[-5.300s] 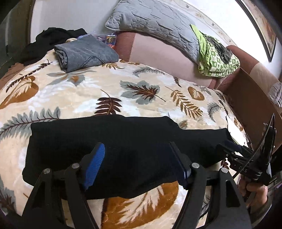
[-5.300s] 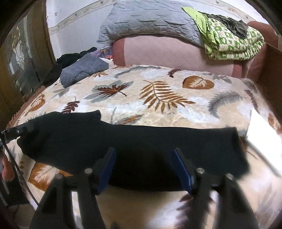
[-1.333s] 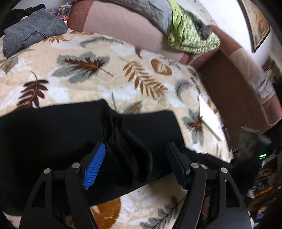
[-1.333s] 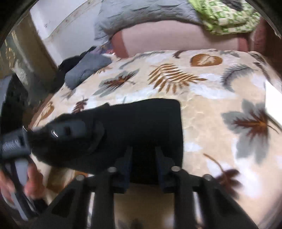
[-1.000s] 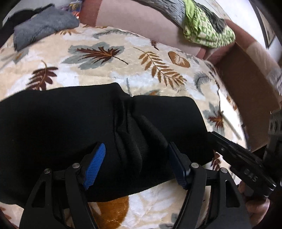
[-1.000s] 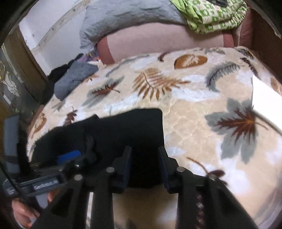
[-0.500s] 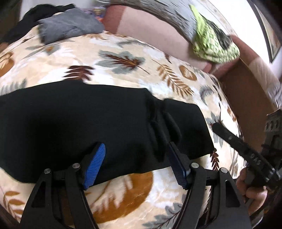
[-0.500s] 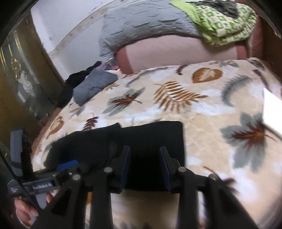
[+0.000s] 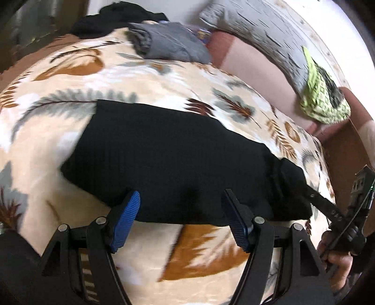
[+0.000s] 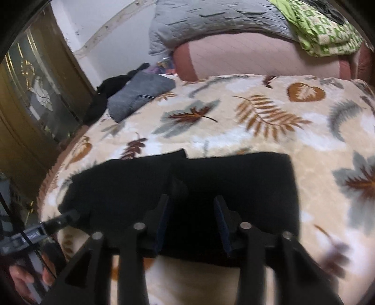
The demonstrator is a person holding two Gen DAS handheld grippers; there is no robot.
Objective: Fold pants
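Note:
Black pants [image 9: 178,162] lie folded over on a leaf-patterned blanket [image 9: 70,77], one end doubled back onto the rest; they also show in the right wrist view [image 10: 211,183]. My left gripper [image 9: 181,218] is open and empty, at the pants' near edge. My right gripper [image 10: 192,218] stands partly open over the near edge of the pants, with nothing between its fingers. In the left wrist view the right gripper [image 9: 311,194] reaches the pants' right end. In the right wrist view the left gripper [image 10: 65,218] sits at the pants' left end.
Folded grey jeans [image 9: 168,44] and a black garment [image 9: 117,18] lie at the far left of the bed. A grey pillow [image 10: 218,23] and a green patterned cloth [image 10: 323,25] rest on the pink headboard cushion [image 10: 257,56]. A wooden cabinet [image 10: 30,98] stands left.
The pants went from full length to folded over. The right gripper, shut earlier, has opened partway. The left gripper has swung left along the pants' near edge.

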